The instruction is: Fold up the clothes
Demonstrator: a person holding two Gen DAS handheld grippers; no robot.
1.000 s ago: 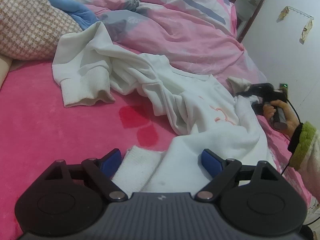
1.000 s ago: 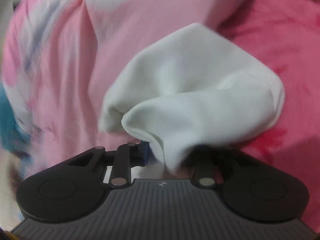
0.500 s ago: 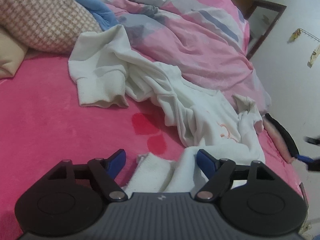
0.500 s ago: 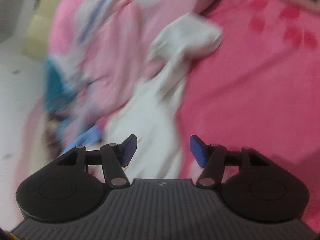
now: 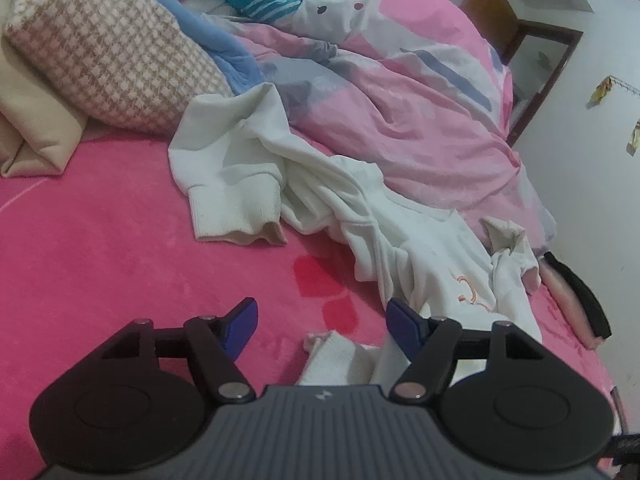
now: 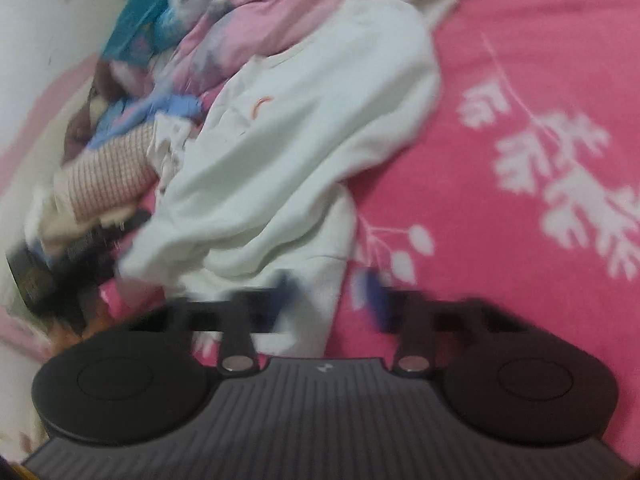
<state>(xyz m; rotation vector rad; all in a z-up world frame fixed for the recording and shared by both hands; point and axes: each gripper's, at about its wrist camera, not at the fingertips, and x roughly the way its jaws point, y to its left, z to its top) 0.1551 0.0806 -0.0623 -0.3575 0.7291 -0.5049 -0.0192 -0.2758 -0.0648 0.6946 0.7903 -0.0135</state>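
A crumpled white sweatshirt (image 5: 420,248) lies across the pink blanket (image 5: 100,260), one ribbed sleeve cuff (image 5: 236,208) spread to the left. A second cuff (image 5: 332,356) lies low between the fingers of my left gripper (image 5: 322,318). Its jaws are closing, and the blue pads stand apart without touching the cloth. In the right wrist view the same sweatshirt (image 6: 300,140) stretches away from my right gripper (image 6: 332,292). That gripper's fingers are smeared by motion, and the garment's lower edge runs in between them.
A pink patterned quilt (image 5: 400,100) is heaped behind the sweatshirt. A checked pillow (image 5: 100,52) and a beige cushion (image 5: 32,128) lie far left. A black-edged pink object (image 5: 580,308) sits at the bed's right edge. White leaf print (image 6: 560,160) marks the blanket right of the garment.
My right gripper let go of the white bunch, opened, swung fast across the bed and closed at the sweatshirt's lower edge. My left jaws narrowed, and less of the cuff lies between them.
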